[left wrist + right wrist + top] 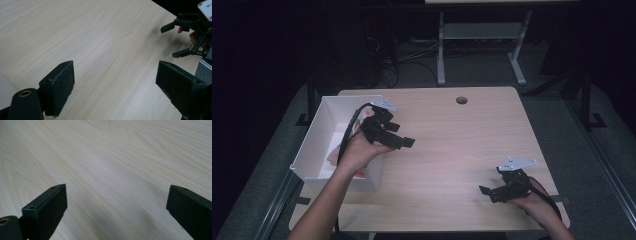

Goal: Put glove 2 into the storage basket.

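A: How far along does this look?

B: I'd judge the putting-away is close to done. The white box at the bench's left edge holds pinkish-orange items, and nothing lies loose on the bench top.

A: And the grippers?

B: The left gripper hovers just beside the box, jaws spread wide, empty. The right gripper, well apart near the front right corner, is likewise wide open, holding nothing.

Bare table between tongs; white box blocks left.
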